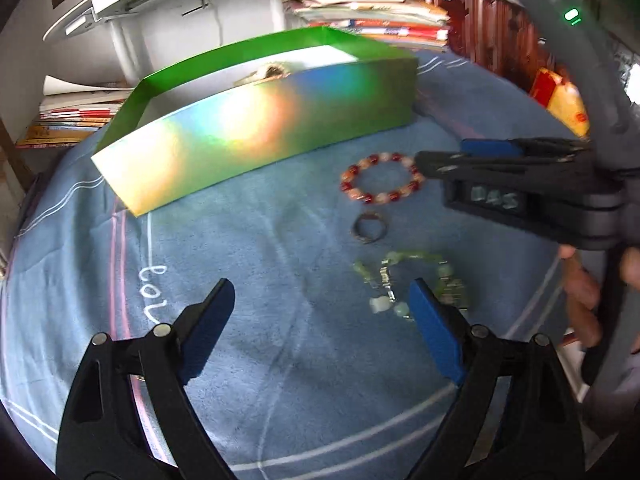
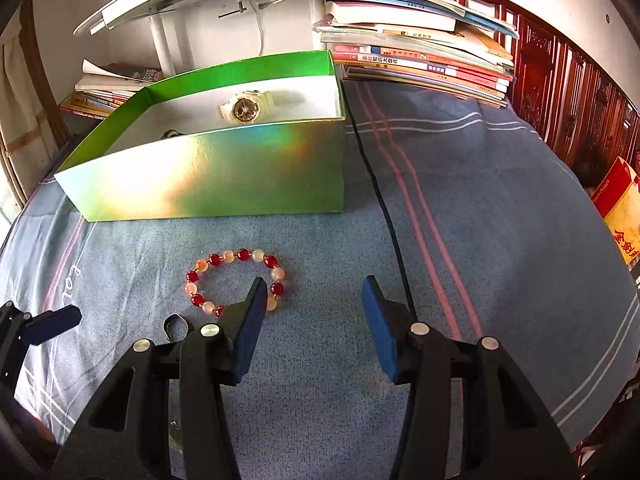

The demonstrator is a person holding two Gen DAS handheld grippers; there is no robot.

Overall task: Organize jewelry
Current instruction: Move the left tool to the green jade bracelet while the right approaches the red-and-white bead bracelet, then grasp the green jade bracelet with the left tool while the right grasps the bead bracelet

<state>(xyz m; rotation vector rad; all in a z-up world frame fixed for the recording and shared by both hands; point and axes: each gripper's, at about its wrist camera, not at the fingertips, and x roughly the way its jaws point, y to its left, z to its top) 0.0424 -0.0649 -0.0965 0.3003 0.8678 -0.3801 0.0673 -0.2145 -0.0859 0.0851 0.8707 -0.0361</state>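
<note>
A shiny green open box [image 1: 256,136] [image 2: 224,176] stands on the blue cloth; a cream watch [image 2: 244,109] lies inside it. A red and peach bead bracelet [image 1: 382,178] [image 2: 236,280] lies in front of the box. A dark ring [image 1: 370,229] [image 2: 176,326] lies nearer, and a green bead bracelet [image 1: 412,284] nearer still. My left gripper [image 1: 320,320] is open and empty, just left of the green bracelet. My right gripper [image 2: 314,320] is open and empty, its left finger over the red bracelet's edge; it shows from the side in the left wrist view [image 1: 480,160].
Stacks of books [image 2: 420,60] lie behind the box at the right, more [image 2: 108,88] at the left. A white lamp stand [image 2: 164,40] rises behind the box. A black cable [image 2: 384,208] runs across the cloth. A red and yellow packet [image 2: 624,216] lies at the right edge.
</note>
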